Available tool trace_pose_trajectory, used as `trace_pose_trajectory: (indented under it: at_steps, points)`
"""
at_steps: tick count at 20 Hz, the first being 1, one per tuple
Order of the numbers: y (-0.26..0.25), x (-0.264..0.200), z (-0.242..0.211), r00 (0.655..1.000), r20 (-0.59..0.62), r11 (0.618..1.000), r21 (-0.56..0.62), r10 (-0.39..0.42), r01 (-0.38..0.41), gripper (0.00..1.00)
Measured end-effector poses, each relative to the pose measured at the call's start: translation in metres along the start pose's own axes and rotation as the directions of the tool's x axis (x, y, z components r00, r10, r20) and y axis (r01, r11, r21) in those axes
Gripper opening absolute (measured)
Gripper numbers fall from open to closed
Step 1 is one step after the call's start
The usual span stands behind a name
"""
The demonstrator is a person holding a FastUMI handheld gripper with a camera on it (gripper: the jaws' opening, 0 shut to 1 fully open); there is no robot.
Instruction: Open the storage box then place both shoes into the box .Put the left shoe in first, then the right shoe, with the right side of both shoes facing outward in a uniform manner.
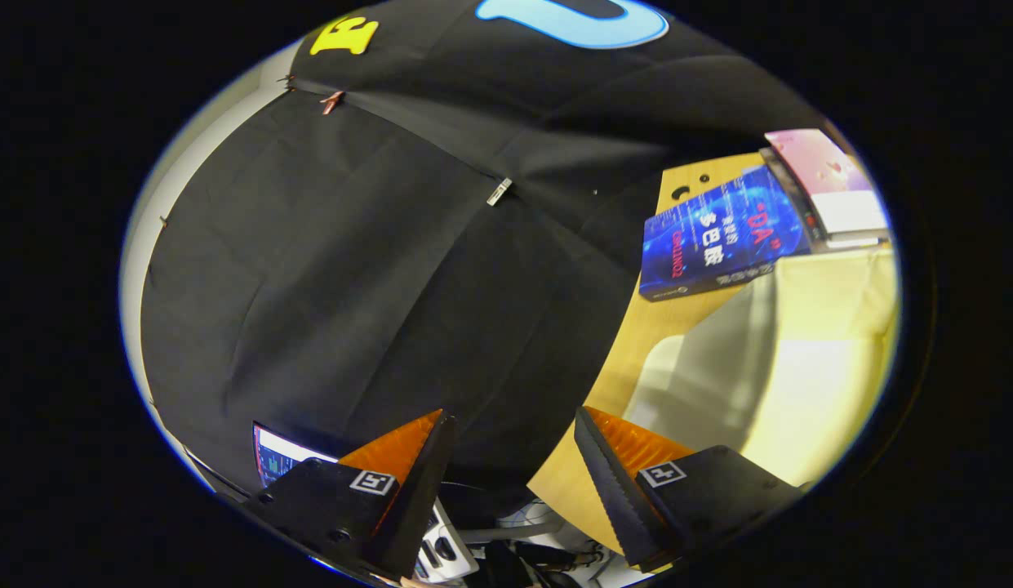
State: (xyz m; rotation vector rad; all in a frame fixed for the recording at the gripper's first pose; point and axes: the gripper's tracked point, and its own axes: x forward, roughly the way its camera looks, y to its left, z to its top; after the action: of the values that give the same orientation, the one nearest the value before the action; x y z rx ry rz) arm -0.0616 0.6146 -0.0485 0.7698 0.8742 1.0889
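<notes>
books: 2 [722, 237] | pale cloth: 1 [800, 359] | wooden table: 1 [628, 351]

The storage box [808, 367] appears to be the pale, cream-yellow block on the right side of the wooden worktop [637, 343]. Its left face is a duller grey-white. It sits flat, to the right of the claw [514, 415] and a little beyond it. I cannot tell whether its lid is up. The claw's fingers are spread apart, holding nothing.
</notes>
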Motion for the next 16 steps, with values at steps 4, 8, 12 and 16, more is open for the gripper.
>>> trace_pose_trajectory:
  at_steps: [4, 8, 12, 16]
  points:
    - [-0.001, -0.071, 0.026, 0.996, 0.085, 0.998, -0.068, 0.005, 0.000, 0.96]
    - [-0.026, -0.143, 0.039, 0.990, 0.135, 0.986, -0.158, -0.026, 0.047, 0.96]
    - [-0.073, -0.214, 0.036, 0.975, 0.176, 0.952, -0.246, -0.138, 0.179, 0.96]
    - [-0.142, -0.272, 0.019, 0.931, 0.201, 0.904, -0.245, -0.306, 0.351, 0.96]
